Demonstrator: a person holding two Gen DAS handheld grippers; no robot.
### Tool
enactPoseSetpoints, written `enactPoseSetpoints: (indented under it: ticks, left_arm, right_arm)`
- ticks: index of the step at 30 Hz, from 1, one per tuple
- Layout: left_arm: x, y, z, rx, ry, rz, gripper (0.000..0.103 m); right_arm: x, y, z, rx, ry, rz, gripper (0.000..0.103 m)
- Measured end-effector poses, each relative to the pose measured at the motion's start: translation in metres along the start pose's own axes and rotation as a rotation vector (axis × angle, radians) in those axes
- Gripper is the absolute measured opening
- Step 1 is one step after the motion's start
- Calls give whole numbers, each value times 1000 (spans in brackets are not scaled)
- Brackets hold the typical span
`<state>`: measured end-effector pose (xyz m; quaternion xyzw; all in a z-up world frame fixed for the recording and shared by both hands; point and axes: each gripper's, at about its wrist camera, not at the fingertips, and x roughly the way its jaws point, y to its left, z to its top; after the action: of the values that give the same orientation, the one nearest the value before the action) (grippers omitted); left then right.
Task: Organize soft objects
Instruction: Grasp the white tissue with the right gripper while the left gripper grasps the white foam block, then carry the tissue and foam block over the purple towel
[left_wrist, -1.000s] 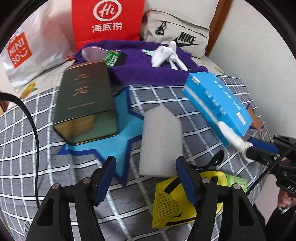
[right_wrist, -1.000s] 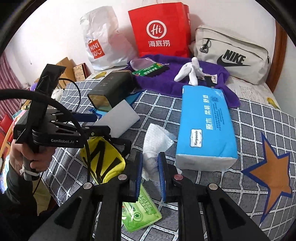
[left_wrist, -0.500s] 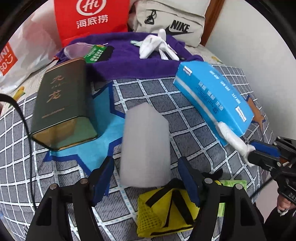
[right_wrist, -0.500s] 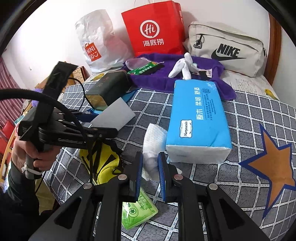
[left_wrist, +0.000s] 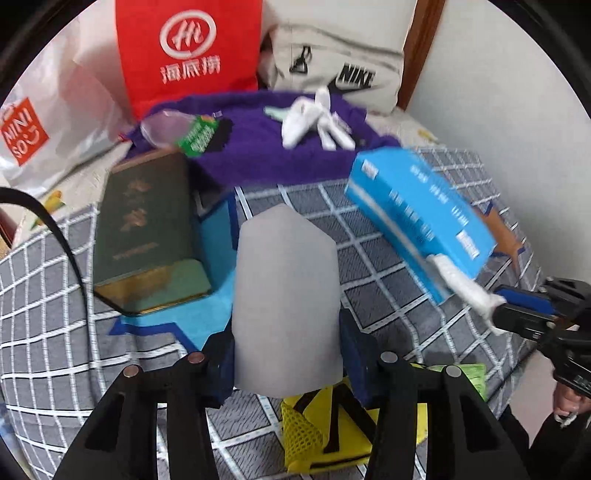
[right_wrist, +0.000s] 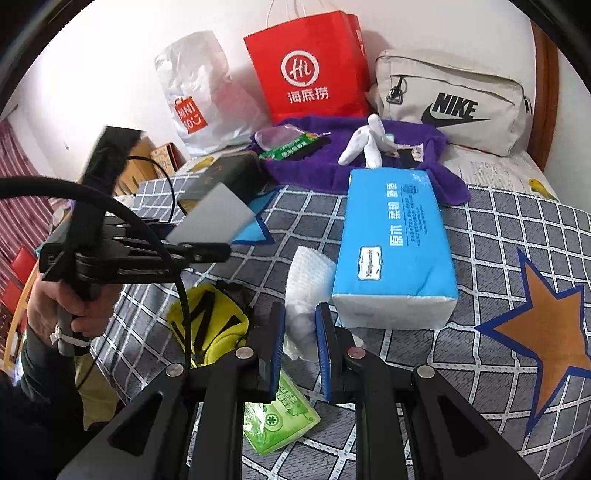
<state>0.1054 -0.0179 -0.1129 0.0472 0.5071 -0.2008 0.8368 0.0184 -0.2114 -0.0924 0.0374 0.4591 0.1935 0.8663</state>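
Note:
My left gripper (left_wrist: 286, 350) is shut on a white sponge block (left_wrist: 286, 295) and holds it up off the bed; the block also shows in the right wrist view (right_wrist: 212, 218). My right gripper (right_wrist: 300, 339) is shut on a white tissue (right_wrist: 308, 280) that sticks out of the blue tissue pack (right_wrist: 395, 243). The pack (left_wrist: 417, 218) lies on the grey checked bedspread (right_wrist: 498, 258). A white soft toy (right_wrist: 365, 146) lies on a purple towel (right_wrist: 314, 162) at the back.
A green tin box (left_wrist: 147, 229) lies left of the sponge. A yellow mesh pouch (right_wrist: 207, 325) and a green packet (right_wrist: 280, 417) lie near the bed's front edge. A red paper bag (right_wrist: 310, 70), a white plastic bag (right_wrist: 195, 92) and a Nike bag (right_wrist: 450, 103) stand at the back.
My left gripper has moved forward around the sponge, shut on it and lifted it. My right gripper stays shut on the tissue and has moved little.

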Motion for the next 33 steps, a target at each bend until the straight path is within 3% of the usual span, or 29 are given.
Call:
enactPoseSetpoints:
  ticks: [12,21,33]
  left_arm:
    - [-43,13,16,-32,-114,-21,47]
    - [-52,32,31,-57,-157,-14,46]
    - [-43,64,65,-97,-168,18,46]
  right_arm:
    - [-15,2,20,-21,-48,6,17]
    - [-19,-3,45,-37,-78,6,17]
    - [-12,-32,105,-44,-120,-47,17]
